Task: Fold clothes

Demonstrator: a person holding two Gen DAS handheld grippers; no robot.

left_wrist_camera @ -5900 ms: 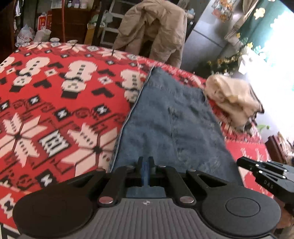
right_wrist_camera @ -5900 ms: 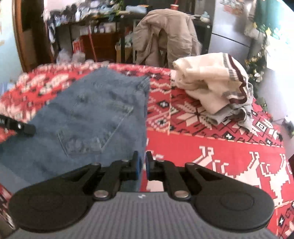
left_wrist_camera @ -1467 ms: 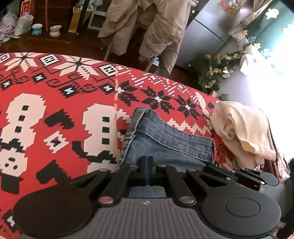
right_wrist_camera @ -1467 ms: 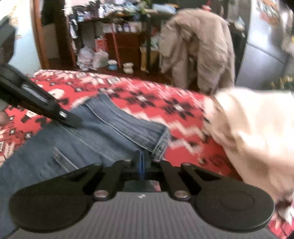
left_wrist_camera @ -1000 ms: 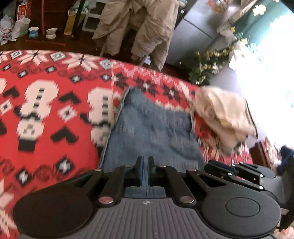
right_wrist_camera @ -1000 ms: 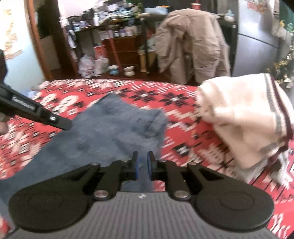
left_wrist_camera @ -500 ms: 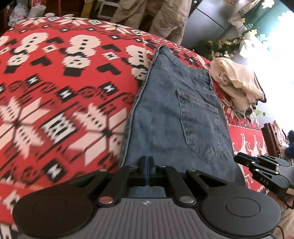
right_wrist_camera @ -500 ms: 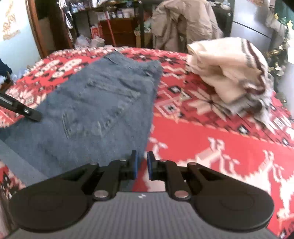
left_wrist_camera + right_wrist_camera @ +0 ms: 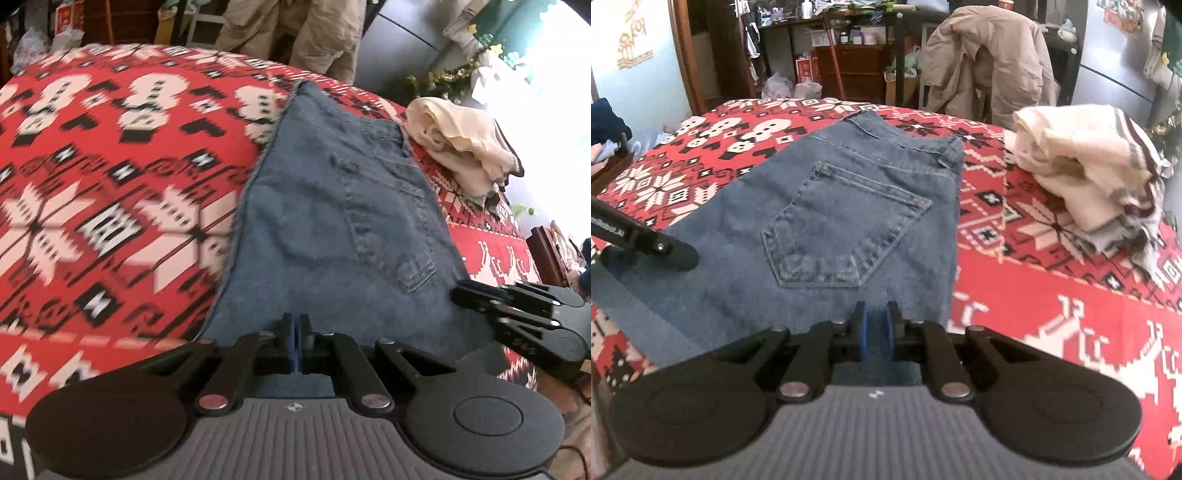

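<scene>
At the near edge of the bed, denim is clamped between the pressed-together tips of the left gripper [image 9: 296, 341], while the right gripper [image 9: 876, 329] is parted narrowly around blue cloth. One pair of blue denim jeans [image 9: 849, 221], carried far forward a second ago, is now spread back, pocket up, on the red patterned blanket [image 9: 92, 166]. One cream sweater pile [image 9: 1086, 177] is counted towards the far right corner.
</scene>
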